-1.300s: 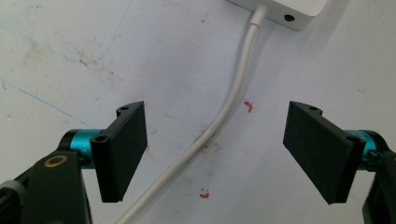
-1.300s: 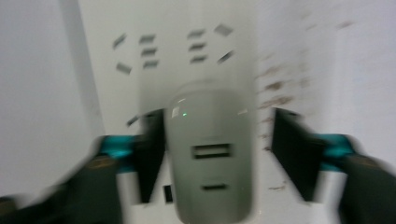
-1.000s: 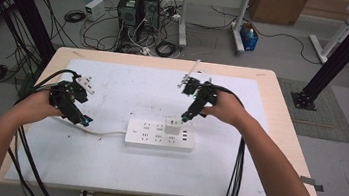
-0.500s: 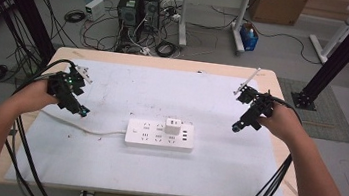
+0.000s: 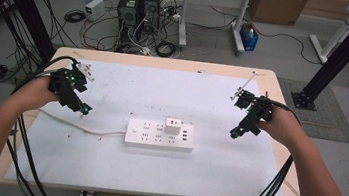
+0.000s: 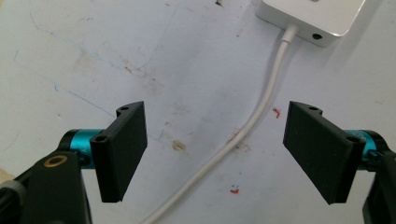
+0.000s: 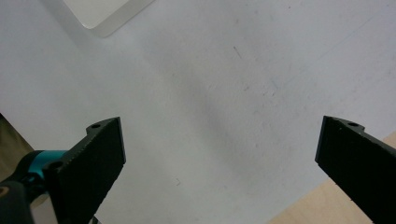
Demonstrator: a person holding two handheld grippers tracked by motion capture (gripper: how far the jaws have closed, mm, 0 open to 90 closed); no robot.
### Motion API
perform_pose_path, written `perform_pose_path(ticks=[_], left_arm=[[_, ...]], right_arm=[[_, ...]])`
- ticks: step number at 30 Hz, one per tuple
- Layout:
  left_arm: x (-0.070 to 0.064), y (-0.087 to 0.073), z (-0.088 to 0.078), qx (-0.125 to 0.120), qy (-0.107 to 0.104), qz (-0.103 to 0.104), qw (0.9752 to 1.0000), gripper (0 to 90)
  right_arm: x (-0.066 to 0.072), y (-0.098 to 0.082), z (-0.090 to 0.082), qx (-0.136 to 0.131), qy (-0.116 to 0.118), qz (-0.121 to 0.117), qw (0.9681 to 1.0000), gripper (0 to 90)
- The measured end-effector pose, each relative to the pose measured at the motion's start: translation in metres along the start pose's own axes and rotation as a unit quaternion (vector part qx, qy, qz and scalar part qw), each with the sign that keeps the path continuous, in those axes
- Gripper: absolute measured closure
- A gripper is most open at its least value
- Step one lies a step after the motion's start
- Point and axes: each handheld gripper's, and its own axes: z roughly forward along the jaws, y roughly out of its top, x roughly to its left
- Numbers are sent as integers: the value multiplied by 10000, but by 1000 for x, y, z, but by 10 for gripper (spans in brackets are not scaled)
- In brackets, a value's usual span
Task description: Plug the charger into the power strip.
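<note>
Two grippers (image 5: 83, 109) (image 5: 234, 134) with fingers apart, power strip (image 5: 159, 135) between, untouched

Two forearms enter from the bottom corners. The left gripper (image 5: 82, 109) sits at mid-left, jaws apart and empty. The right gripper (image 5: 236, 133), mid-right, has just been opening; its jaws are wide and empty.

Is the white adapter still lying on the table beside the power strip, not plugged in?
No, in the high view the white adapter stands plugged into the top of the power strip, near its back edge.
</note>
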Motion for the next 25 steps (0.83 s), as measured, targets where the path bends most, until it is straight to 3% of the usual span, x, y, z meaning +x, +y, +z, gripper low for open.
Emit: perform_pose_path(ticks=[6,25], left_arm=[[-3,0,1,56,24,58,10000,218],[-6,-1,9,148,-37,51,9999,169]], right_arm=[[3,1,1,-44,-70,28,10000,10],[4,-1,12,-47,10,-8,10000,10]])
